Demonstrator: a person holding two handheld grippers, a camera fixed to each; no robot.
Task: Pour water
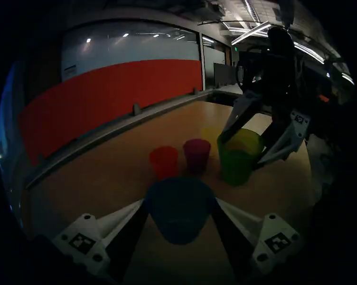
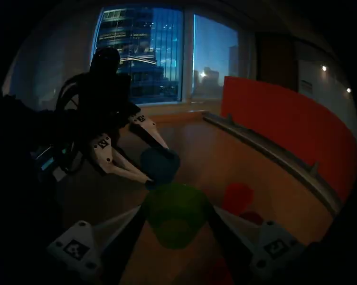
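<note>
Although the room is dim, the left gripper view plainly shows the left gripper (image 1: pixel 180 204) closed on a blue cup (image 1: pixel 180 222). Its jaws are spread only to the cup's width, one finger pressing each side, and the cup is upright with its rim on top. Just past it on the wooden table (image 1: pixel 107 175) stand a red cup (image 1: pixel 164 161) and a magenta cup (image 1: pixel 196 155), side by side and close together. A yellow cup (image 1: pixel 208 134) is partly hidden behind them. To their right the right gripper (image 1: pixel 240 153) clamps a green cup (image 1: pixel 235 168), a finger on each side of it, with the holder's dark shape above. In the right gripper view the green cup sits nearest, gripped between that gripper's own fingers, and the blue cup hangs farther off in the other gripper. Whether either cup contains water is too dark to tell. A red partition (image 1: pixel 107 99) runs along the table's far edge, and a window (image 2: pixel 145 57) shows lit buildings.
</note>
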